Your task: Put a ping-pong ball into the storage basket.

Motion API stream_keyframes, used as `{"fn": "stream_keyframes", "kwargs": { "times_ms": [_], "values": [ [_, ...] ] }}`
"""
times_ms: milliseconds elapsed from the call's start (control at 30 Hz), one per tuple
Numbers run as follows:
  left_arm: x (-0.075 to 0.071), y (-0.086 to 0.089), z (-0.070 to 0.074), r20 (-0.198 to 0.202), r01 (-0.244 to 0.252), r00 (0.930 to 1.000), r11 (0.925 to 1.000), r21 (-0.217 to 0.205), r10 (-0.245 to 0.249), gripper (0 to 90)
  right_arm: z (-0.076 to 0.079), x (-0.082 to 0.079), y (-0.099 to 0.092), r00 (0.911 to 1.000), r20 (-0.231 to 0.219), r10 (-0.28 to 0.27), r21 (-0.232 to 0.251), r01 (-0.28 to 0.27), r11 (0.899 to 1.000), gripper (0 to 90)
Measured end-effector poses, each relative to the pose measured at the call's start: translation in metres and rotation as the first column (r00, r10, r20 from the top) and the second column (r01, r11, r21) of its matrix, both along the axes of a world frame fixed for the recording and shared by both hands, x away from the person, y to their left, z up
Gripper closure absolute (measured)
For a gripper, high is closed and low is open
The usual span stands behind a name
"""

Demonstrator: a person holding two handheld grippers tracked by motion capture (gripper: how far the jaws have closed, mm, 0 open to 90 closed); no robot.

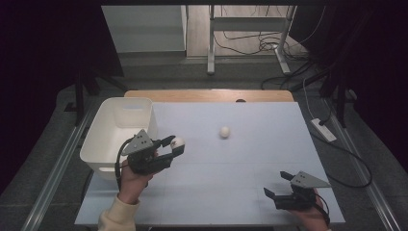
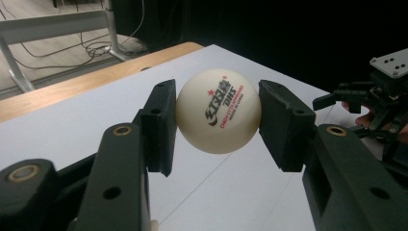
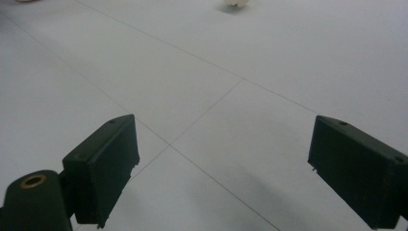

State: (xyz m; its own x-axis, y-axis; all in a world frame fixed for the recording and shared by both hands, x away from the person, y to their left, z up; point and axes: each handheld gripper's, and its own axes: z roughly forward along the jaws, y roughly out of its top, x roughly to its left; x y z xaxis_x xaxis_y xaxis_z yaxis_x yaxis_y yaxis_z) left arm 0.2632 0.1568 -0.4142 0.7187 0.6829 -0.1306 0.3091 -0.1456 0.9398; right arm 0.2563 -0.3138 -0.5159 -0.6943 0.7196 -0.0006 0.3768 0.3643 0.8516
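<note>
Clamping a white ball between its pads, the left gripper holds it clear of the table, just beside the white bin at the table's left edge. The right gripper sits low near the front right corner, jaws wide with nothing between them. A second ball lies mid-table, well apart from both.

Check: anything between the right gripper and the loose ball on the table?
Nothing. In the high view the table is bare between the right gripper and the loose ball; the right gripper view shows the same.
</note>
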Motion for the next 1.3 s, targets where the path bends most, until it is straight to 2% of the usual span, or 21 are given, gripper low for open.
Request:
{"fn": "stream_keyframes", "kwargs": {
  "times_ms": [833,1100,1300],
  "values": [
    [-0.002,0.005,0.009,0.021,-0.011,0.9997,0.9992,-0.037,0.012,51.0,0.001,0.001,-0.001,1.0000,-0.001,-0.002,0.011,0.002,1.000,10.5],
    [0.003,0.007,0.014,0.020,-0.018,0.9996,0.9979,-0.061,0.019,50.9,0.001,0.001,-0.001,1.0000,0.000,0.001,0.012,-0.001,1.000,10.5],
    [0.006,0.007,0.021,0.028,-0.022,0.9993,0.9979,-0.061,0.024,50.9,0.001,0.001,-0.001,1.0000,0.003,-0.002,0.011,0.002,1.000,10.5]
  ]
}}
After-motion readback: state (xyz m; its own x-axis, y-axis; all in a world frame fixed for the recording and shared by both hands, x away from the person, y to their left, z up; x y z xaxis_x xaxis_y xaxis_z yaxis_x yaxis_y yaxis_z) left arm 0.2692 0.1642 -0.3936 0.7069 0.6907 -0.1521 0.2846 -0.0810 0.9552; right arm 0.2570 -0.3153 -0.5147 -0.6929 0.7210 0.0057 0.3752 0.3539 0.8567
